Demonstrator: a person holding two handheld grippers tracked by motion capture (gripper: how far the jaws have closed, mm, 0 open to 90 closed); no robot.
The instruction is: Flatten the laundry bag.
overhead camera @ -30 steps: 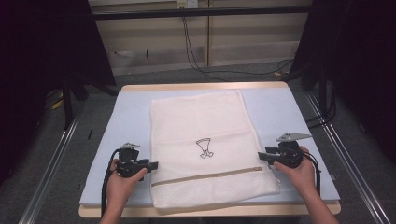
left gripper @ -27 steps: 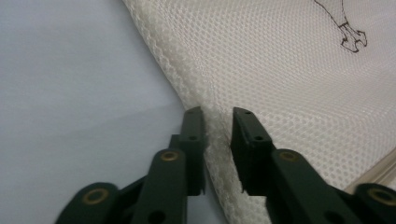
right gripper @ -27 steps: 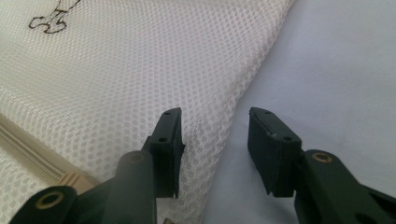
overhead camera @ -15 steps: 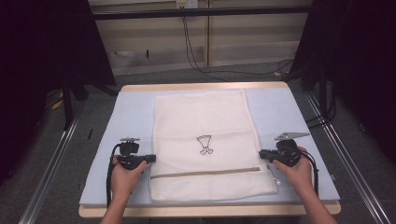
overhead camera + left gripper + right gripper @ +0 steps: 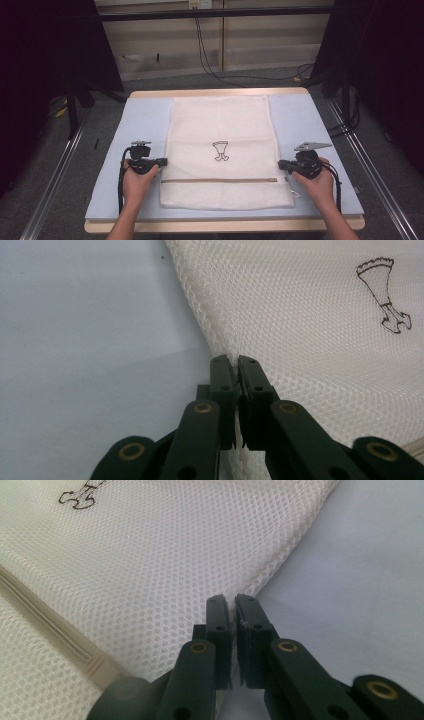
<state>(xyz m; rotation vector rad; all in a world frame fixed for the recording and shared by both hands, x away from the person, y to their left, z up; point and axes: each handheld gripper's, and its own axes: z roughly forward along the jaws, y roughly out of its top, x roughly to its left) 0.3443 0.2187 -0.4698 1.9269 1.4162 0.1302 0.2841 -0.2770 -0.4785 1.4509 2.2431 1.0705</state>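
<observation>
A white mesh laundry bag (image 5: pixel 222 150) lies flat in the middle of the pale blue table pad (image 5: pixel 140 120), its zipper (image 5: pixel 220 180) running across near the person's edge and a small printed figure (image 5: pixel 221 151) above it. The left gripper (image 5: pixel 161 162) has just been closing and is now clamped on the bag's left side edge; in the left gripper view the mesh is pinched between the jaws. The right gripper (image 5: pixel 281 164) has likewise just closed on the right side edge. Both grips look secured, so the grasping step seems done; lifting and folding the bag is probably what remains, as it shows no fold yet.
</observation>
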